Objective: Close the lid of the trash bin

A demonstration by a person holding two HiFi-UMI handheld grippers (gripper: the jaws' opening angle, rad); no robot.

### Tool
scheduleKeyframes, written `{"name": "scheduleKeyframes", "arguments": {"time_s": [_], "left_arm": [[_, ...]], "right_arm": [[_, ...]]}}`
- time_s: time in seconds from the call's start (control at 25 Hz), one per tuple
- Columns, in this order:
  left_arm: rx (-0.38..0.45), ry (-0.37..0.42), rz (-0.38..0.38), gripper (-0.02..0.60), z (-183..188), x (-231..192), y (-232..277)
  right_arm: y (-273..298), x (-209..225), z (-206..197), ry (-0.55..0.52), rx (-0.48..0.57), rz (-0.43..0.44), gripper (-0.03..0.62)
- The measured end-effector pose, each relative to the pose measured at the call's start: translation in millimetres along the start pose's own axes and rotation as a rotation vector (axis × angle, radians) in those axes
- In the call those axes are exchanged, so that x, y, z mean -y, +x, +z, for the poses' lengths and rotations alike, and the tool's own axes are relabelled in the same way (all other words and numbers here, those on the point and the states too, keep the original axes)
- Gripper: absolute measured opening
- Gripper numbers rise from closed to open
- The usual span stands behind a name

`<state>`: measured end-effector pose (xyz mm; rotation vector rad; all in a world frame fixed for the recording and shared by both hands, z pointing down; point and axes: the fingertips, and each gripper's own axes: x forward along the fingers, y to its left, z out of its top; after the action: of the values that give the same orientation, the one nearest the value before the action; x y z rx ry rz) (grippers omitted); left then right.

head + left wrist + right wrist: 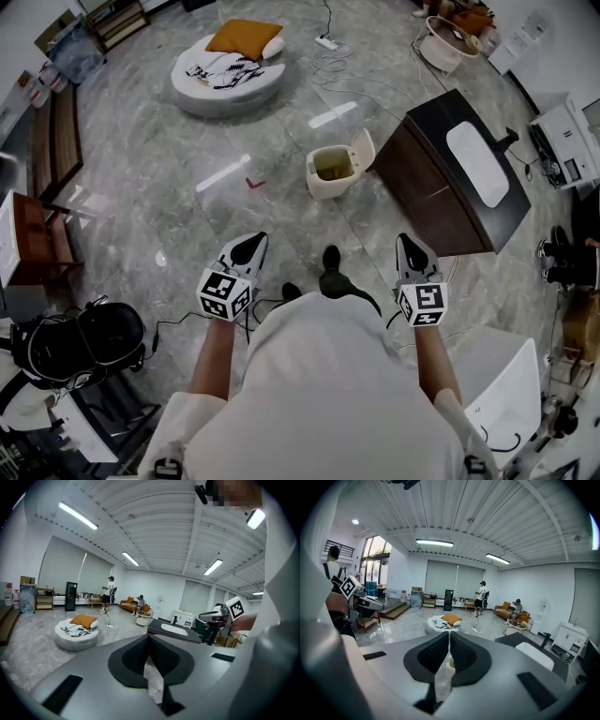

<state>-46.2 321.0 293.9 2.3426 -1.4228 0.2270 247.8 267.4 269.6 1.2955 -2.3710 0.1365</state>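
The cream trash bin (330, 172) stands on the grey marble floor ahead of me, with its lid (364, 150) tipped up and open on the right side. My left gripper (250, 247) and right gripper (413, 249) are held out side by side above the floor, well short of the bin and touching nothing. The jaws of both are closed together with nothing between them. In the left gripper view the left gripper (149, 636) points into the room. Below the right gripper (449, 633), in the right gripper view, a sliver of the bin (449, 670) shows.
A dark cabinet with a white sink top (459, 178) stands just right of the bin. A round white cushion with an orange pillow (228, 70) lies farther back, with cables (333, 56) near it. A white chair (506, 394) is at my right. People (480, 595) are far off.
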Motion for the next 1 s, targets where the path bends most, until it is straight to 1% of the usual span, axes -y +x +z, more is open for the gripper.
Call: {"name": "scheduleKeyframes", "arguments": {"time_s": [0.28,0.4,0.56,1.0], "left_arm": [[-0.003,-0.017,0.031,0.017,5.8,-6.9,9.3],[-0.005,-0.016,0.033,0.017,9.7,-7.1,19.8],[-0.019,-0.022,0.041,0.017,15.4,-19.8,41.0],[-0.017,-0.016,0.095,0.017,43.9,-28.5,98.7]], "right_arm": [[21.6,7.8,6.1,-0.012,-0.003,0.035,0.034],[34.1,15.4,8.1,-0.003,-0.006,0.049,0.034],[59.9,23.2,11.9,-0.01,-0.021,0.076,0.034],[120.1,75.7,19.9,-0.015,-0.034,0.139,0.034]]}}
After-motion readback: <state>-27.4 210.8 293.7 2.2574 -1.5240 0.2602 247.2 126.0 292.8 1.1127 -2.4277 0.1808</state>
